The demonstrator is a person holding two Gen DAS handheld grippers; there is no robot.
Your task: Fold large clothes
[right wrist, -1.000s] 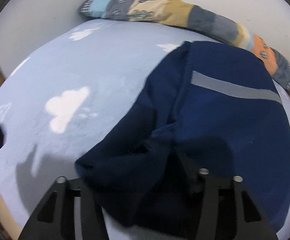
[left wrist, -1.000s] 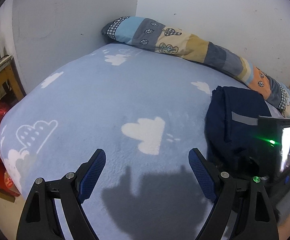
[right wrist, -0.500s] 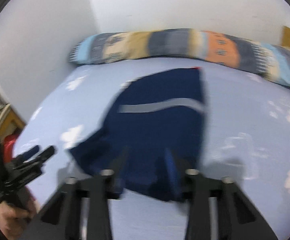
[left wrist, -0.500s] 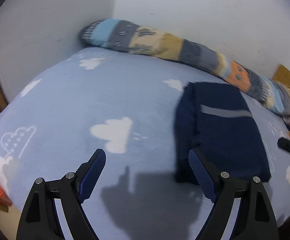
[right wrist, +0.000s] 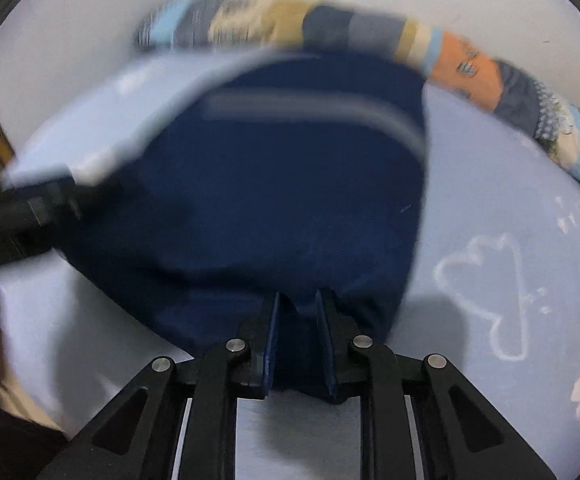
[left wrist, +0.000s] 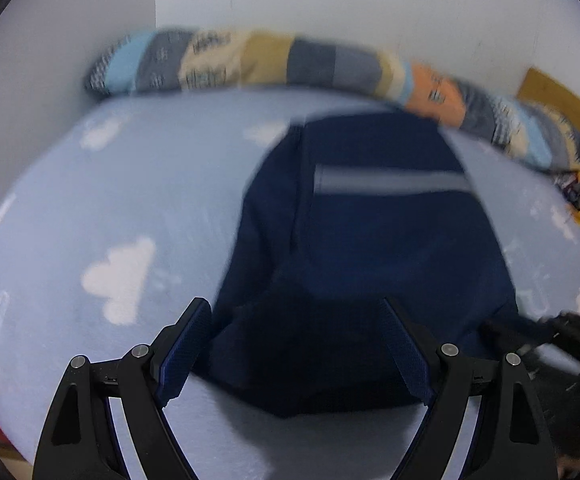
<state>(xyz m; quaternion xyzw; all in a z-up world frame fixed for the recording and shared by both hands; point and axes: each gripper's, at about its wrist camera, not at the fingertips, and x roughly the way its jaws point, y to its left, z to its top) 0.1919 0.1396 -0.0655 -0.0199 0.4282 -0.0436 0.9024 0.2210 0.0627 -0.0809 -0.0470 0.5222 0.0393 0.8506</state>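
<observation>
Right wrist view: folded navy garment point(right wrist: 282, 184) with grey stripe, lying on cloud-print bed point(right wrist: 490, 200), near hem pinched between right gripper point(right wrist: 298, 344) fingers. Left gripper point(left wrist: 294, 352) fingers wide apart, holding nothing, straddling near edge.

Folded navy garment with grey stripe point(left wrist: 370, 240) lies on light-blue cloud-print bed cover point(left wrist: 130, 200), toward bed's right half. Long patchwork bolster point(left wrist: 274, 62) runs along bed's far edge against wall, behind garment. Left gripper point(left wrist: 296, 354) at garment's near edge; right gripper point(right wrist: 298, 344) at near-right corner.
</observation>
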